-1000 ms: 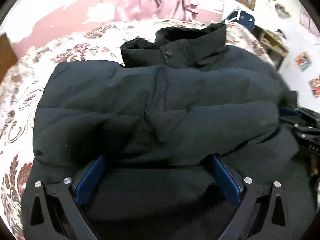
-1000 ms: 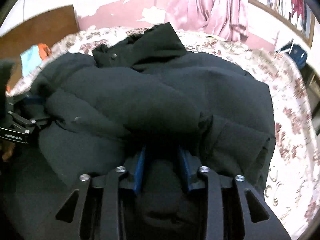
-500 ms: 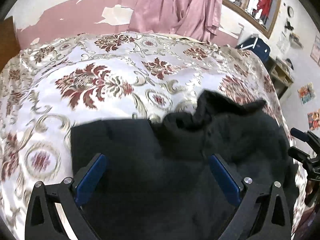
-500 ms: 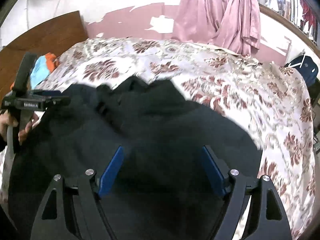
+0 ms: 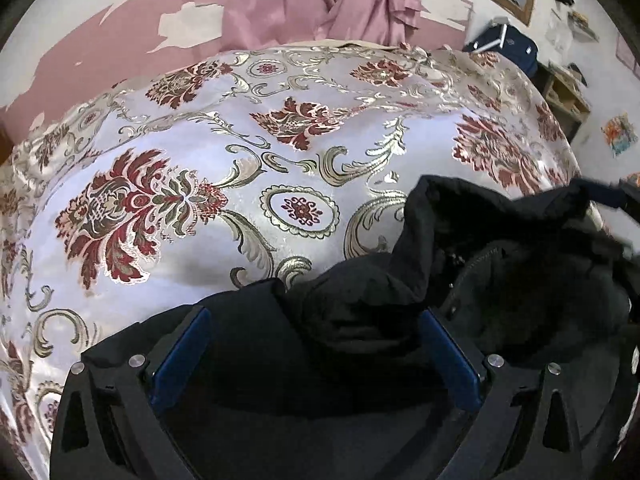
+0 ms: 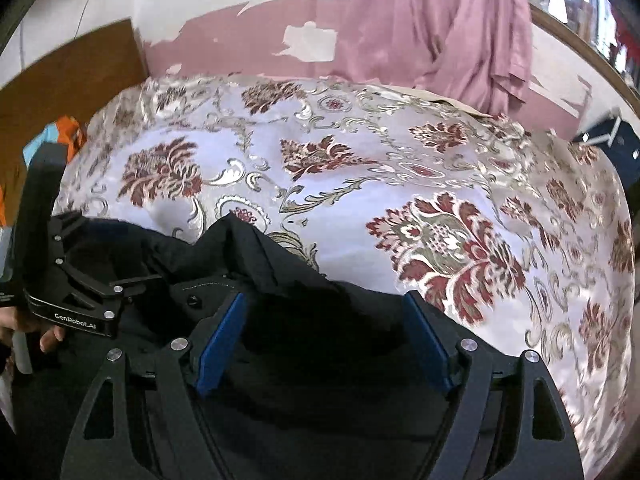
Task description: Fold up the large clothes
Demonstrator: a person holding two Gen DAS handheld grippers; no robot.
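Between the blue pads of the left gripper point(image 5: 316, 356), only loose black jacket point(image 5: 460, 280) fabric was seen; jaws were spread wide, nothing clamped. Right gripper point(image 6: 324, 340) jaws were likewise apart, having just been opened, with jacket cloth lying under and between them but not pinched. Jacket was bunched at the near edge of the floral bedspread point(image 5: 240, 152), collar pushed up toward the right gripper's side. Left gripper was also visible at the left edge of the right wrist view. Pink curtain point(image 6: 440, 28) was hung behind the bed.
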